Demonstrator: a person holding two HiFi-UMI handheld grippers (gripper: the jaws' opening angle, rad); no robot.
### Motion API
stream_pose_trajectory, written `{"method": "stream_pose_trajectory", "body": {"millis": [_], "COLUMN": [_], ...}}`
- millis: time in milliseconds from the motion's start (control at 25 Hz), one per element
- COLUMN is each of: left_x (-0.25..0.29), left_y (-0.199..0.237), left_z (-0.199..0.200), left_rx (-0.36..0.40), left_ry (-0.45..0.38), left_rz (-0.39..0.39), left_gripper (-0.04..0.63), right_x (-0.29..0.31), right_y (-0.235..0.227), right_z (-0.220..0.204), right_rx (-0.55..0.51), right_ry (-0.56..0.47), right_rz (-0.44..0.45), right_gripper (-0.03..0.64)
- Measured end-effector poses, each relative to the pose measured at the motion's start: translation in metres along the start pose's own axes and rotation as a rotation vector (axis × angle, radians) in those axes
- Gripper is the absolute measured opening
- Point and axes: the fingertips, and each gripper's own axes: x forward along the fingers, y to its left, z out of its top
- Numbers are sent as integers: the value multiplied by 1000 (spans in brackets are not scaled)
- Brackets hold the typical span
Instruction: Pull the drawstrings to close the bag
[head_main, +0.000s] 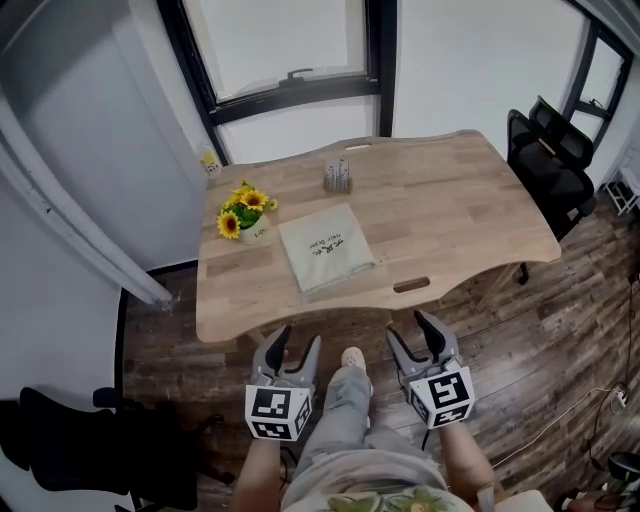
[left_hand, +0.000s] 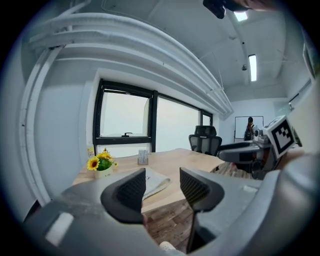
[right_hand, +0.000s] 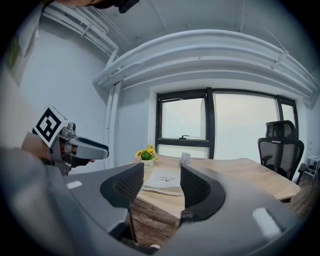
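The flat, pale beige cloth drawstring bag (head_main: 325, 248) lies at frame centre on the light wooden counter (head_main: 470, 200). It looks light, soft and likely to slide when tugged. Its cords are too small to see, so the hold is probably at the mouth. The left tongs (head_main: 298, 342) and right tongs (head_main: 410, 332), at lower centre, are open and empty.

Office or meeting room. Pale wooden desk (head_main: 450, 200) with cable slots, black mesh swivel chairs (head_main: 548, 150) beside it, big black-framed windows (head_main: 290, 50), plank floor (head_main: 570, 320), strip ceiling lights (left_hand: 252, 67), exposed white ducting overhead. Possibly a whiteboard (left_hand: 240, 125) on the far wall; too small to be sure.
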Motion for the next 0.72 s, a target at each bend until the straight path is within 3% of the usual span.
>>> {"method": "stream_pose_trajectory", "body": {"millis": [400, 720], "left_x": [41, 77], "left_y": [21, 63], "left_z": [-10, -34], "left_rx": [-24, 22], "left_ry": [52, 153], "left_rz": [8, 89], "left_gripper": [212, 212], "right_x": [38, 76], "right_y": [-29, -56], "right_z": [-14, -25], "right_rx": [13, 4], "right_ry": [58, 117], "right_rz": [6, 14], "right_gripper": [218, 218]}}
